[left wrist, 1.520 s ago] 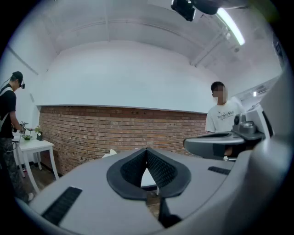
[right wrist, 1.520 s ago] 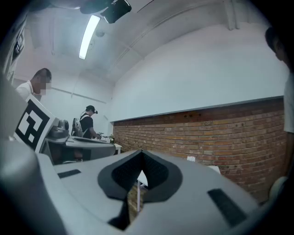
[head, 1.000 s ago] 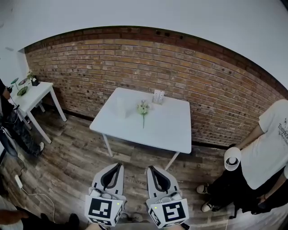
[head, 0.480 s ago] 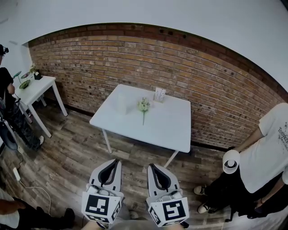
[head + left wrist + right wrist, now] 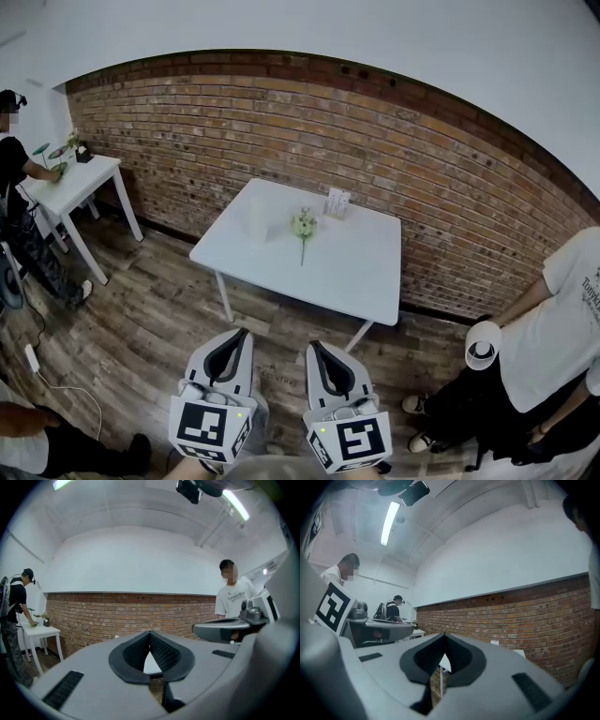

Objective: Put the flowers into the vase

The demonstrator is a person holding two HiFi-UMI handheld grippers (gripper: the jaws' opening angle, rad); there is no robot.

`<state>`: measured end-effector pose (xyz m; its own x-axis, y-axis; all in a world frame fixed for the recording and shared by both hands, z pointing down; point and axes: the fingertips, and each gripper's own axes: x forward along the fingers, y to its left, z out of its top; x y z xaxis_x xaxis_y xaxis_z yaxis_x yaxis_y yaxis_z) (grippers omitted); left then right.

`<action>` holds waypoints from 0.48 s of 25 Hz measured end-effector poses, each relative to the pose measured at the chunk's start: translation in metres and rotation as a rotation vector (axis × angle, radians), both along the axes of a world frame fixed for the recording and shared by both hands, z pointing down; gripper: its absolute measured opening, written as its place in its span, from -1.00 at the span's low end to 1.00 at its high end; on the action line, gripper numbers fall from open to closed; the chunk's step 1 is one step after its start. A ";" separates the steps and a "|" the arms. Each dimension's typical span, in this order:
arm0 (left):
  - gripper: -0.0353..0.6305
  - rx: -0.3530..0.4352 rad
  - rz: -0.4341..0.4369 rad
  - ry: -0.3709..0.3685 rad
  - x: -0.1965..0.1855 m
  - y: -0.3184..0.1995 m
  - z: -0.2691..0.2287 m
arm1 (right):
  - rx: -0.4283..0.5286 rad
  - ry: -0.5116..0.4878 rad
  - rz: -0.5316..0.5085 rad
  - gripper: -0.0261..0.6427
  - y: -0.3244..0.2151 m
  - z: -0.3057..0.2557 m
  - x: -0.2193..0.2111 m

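Note:
A small bunch of pale flowers [image 5: 302,225] with a green stem lies on the square white table [image 5: 356,272] near its middle. A whitish vase [image 5: 255,218] stands just left of it, faint against the tabletop. Both grippers hang side by side over the wooden floor, well short of the table's front edge. My left gripper [image 5: 241,332] and my right gripper [image 5: 313,346] point toward the table. In the left gripper view the jaws of the left gripper [image 5: 150,633] meet at the tips with nothing between them. The right gripper [image 5: 444,635] is likewise shut and empty.
A small card stand [image 5: 336,202] sits at the table's far edge by the brick wall [image 5: 422,178]. A person in a white shirt [image 5: 553,319] stands at the right. Another person [image 5: 14,178] leans on a side table [image 5: 84,183] at the left. A cable [image 5: 56,386] lies on the floor.
The person at the left has stepped up to the side table and reaches onto it. Both grippers stay shut and keep their place in front of the table.

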<state>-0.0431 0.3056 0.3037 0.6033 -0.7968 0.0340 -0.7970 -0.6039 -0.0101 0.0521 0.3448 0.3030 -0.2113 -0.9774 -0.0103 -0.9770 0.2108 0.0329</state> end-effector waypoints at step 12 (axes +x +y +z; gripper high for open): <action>-0.87 0.038 0.037 0.033 0.016 -0.076 -0.005 | 0.045 0.051 0.026 -0.90 -0.073 -0.011 0.012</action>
